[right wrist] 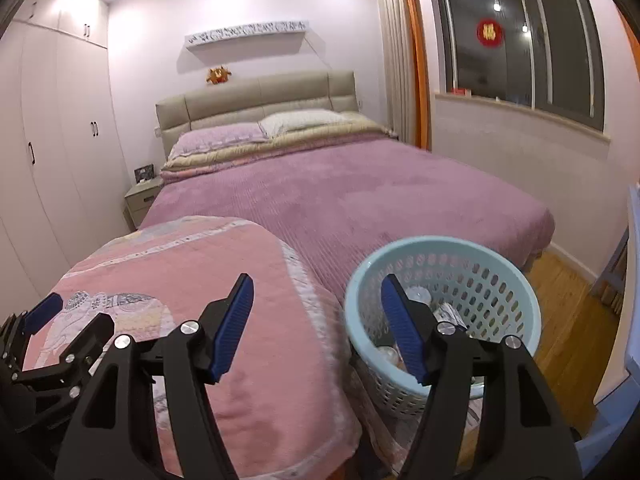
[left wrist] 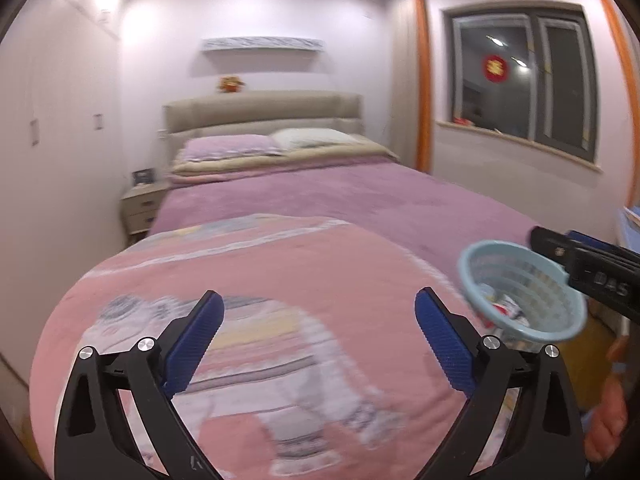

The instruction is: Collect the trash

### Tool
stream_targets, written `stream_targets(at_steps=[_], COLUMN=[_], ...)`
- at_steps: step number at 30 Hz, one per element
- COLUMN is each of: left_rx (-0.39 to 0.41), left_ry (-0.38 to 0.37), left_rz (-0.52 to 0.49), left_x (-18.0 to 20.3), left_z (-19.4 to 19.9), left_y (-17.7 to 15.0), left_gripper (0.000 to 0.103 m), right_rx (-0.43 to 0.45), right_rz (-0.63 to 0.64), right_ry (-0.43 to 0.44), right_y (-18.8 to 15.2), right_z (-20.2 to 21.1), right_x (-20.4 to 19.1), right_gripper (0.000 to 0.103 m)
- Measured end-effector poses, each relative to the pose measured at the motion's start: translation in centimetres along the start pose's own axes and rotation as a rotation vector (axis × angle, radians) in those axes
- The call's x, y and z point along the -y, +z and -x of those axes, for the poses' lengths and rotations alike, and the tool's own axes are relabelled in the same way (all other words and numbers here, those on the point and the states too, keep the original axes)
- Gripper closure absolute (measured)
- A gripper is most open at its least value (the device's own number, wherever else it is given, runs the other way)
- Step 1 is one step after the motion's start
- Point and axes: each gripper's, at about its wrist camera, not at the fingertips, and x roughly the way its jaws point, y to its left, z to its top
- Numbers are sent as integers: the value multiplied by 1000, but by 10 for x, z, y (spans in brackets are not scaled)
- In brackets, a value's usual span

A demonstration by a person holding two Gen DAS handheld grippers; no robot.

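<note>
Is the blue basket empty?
No, the blue basket already has several pieces of trash lying inside it, seen in the right wrist view.

Bin: a pale blue round plastic basket with perforated walls, wider at the rim than at the base.
Pose: upright, mouth open upward.
Place: at the foot end of the bed, just beside the pink patterned quilt, over the wooden floor.
Contents: crumpled white and clear trash lies at the bottom; one piece shows red in the left wrist view.
</note>
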Motion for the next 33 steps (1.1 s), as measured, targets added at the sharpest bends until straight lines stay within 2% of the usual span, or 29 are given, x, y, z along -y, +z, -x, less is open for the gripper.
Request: stream_targets(at_steps=[2,7,15,21,33], left_rx=[12,15,25,19,23], left_ry=[32,48,45,56,58], left_rz=[14,59,117,94,65], left_x=[-8,-23,-35,-30,-25], left_z=[-1,-5,-5,-7,-7], left_y=[-6,-21,-22,-20,-21], left_gripper=[9,9,7,7,7], right_rx=[28,75,93,77,86], right_rz=[26,78,66,72,51], right_ry=[-19,-44,-50,-63,-54], right_y=[-6,-20,-30,-37,-31], right_z=[4,11,3,-9,-6], right_x=[-15,-38,-41,-41,-31], right_gripper=[40,40,40,40,40])
